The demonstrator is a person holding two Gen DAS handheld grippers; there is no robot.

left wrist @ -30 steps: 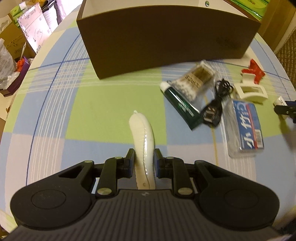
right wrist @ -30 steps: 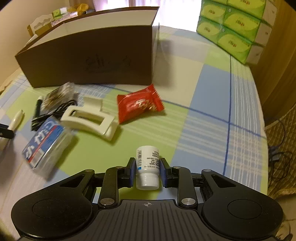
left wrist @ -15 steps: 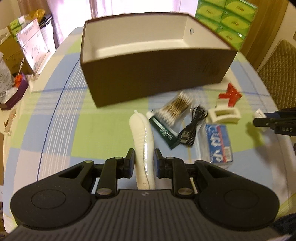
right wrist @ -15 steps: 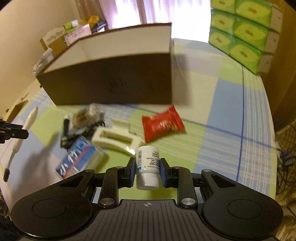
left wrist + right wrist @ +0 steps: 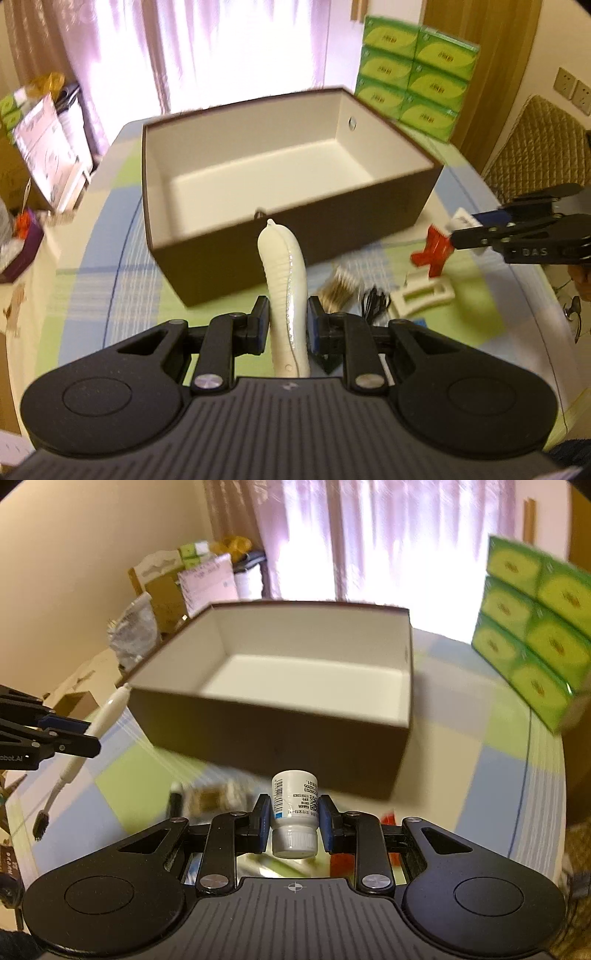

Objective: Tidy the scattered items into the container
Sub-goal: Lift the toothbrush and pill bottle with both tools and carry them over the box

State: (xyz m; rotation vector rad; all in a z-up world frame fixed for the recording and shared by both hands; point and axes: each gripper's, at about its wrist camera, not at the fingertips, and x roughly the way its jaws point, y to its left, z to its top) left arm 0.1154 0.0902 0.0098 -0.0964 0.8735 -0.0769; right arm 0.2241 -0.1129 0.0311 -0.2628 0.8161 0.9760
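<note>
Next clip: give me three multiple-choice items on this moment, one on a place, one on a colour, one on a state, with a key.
1. Where is the white toothbrush?
A. in the brown box
B. on the tablecloth
C. in the left claw

2. What colour is the box's inside?
A. white
B. green
C. red

3. How is the small bottle in the right claw held?
A. lying loose
B. clamped, cap toward the camera
C. clamped, cap toward the box

Key: 1 C, both fingers press its handle; 2 A, pale walls and floor; 3 B, the ribbed cap faces the lens.
</note>
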